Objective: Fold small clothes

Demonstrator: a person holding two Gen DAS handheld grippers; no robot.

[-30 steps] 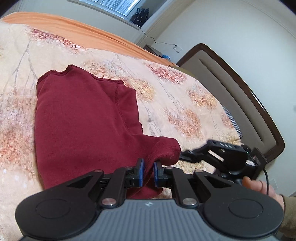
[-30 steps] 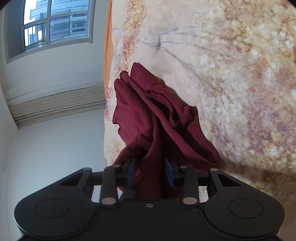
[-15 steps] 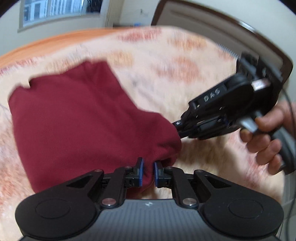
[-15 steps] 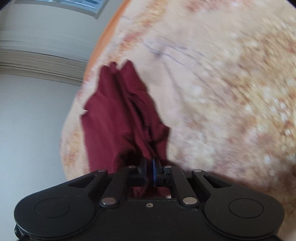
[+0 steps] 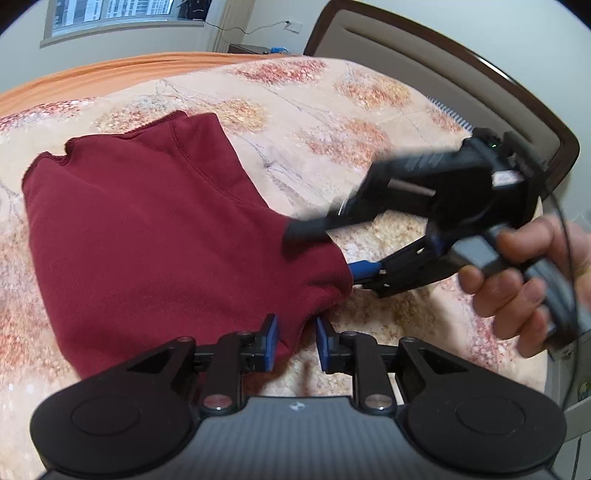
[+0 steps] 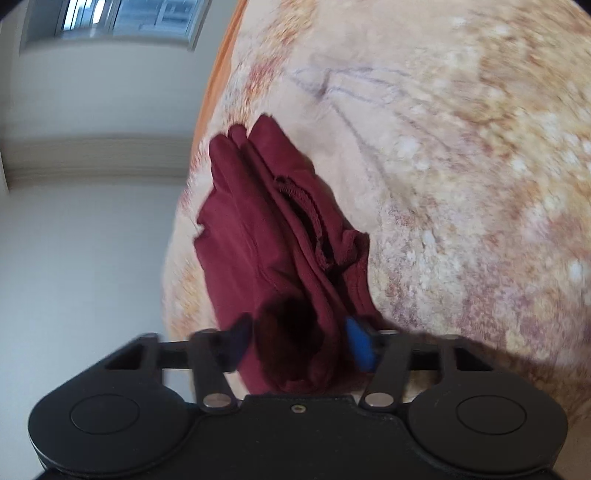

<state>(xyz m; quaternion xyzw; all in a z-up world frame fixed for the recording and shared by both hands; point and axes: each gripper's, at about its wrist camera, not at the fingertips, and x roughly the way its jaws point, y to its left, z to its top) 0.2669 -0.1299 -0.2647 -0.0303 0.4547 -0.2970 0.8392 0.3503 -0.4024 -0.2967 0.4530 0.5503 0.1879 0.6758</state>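
A dark red small garment [image 5: 155, 229] lies folded on the floral bedspread [image 5: 332, 110]. My left gripper [image 5: 295, 345] is open, its blue pads on either side of the garment's near corner. My right gripper [image 5: 332, 251], held by a hand, is open at the garment's right edge, one finger above the cloth and one blue pad below. In the right wrist view the right gripper [image 6: 299, 343] is open with a fold of the garment [image 6: 273, 229] lying between its fingers.
An upholstered headboard with a dark wood frame [image 5: 461, 70] rises at the right. An orange sheet [image 5: 110, 74] covers the far side of the bed. A window [image 5: 110, 14] and a nightstand [image 5: 255, 48] stand beyond.
Both grippers were shut on the garment's edge half a second ago; both have opened and let the cloth go. The garment has settled flat on the bedspread.
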